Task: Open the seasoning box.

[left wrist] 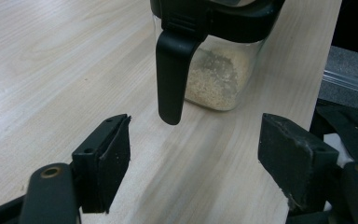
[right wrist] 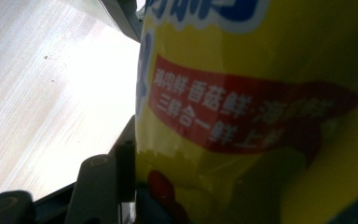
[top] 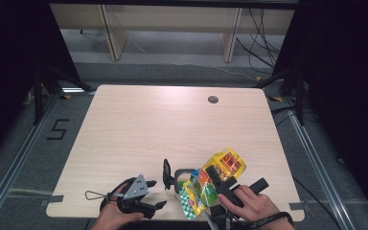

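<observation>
A clear container [left wrist: 216, 77] with a black lid and a hanging black latch [left wrist: 170, 79] holds pale granules. It stands near the table's front edge [top: 181, 178], its flip lid [top: 166, 173] raised. My left gripper [left wrist: 200, 140] is open, just short of the container, with the latch ahead of its gap; in the high view the left gripper [top: 155, 194] sits left of the container. My right gripper [top: 223, 184] is shut on a yellow snack bag [top: 220, 170], held tilted against the container's right side. The bag [right wrist: 261, 116] presses against one black finger [right wrist: 121, 172]; the other finger is hidden.
The wooden table [top: 172, 124] has a round cable hole [top: 213, 99] at the back right. Both hands work close to the front edge. Dark floor, rails and cables surround the table.
</observation>
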Tool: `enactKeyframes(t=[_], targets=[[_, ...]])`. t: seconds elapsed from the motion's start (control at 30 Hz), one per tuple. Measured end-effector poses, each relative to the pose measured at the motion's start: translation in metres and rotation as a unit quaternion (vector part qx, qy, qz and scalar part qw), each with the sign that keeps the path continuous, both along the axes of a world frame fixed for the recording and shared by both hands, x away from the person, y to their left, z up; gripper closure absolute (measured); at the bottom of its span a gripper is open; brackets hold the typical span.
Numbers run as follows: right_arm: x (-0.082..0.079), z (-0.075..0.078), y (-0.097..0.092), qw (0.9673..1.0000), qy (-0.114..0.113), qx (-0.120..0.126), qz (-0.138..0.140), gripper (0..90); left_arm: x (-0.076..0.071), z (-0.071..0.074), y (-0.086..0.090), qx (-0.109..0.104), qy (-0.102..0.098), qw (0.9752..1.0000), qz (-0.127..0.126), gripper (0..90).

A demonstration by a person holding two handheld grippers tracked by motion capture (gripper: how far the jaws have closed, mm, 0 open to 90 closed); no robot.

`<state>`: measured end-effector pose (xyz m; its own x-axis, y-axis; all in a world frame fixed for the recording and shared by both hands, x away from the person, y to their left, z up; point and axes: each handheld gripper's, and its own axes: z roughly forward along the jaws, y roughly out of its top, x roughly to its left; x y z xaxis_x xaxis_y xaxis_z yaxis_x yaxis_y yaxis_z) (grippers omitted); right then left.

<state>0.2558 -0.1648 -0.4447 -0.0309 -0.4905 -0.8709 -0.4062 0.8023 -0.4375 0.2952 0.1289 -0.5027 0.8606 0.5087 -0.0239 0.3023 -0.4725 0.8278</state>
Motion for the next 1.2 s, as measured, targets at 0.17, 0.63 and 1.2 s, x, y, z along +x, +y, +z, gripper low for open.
enactKeyframes(t=[0.17,0.63,1.2], targets=[[0.001,0.002,0.0,0.9999,-0.008,-0.014,-0.003,46.2,-0.001,0.0,-0.001,-0.004,0.007,1.0,0.002,25.0],[-0.002,0.001,0.002,0.9999,-0.007,-0.013,0.002,46.7,-0.001,0.001,-0.001,-0.005,0.003,1.0,0.001,25.0],[-0.001,0.001,0.002,0.9998,-0.006,-0.021,-0.002,47.5,0.0,0.001,-0.001,-0.005,0.006,1.0,0.001,25.0]])
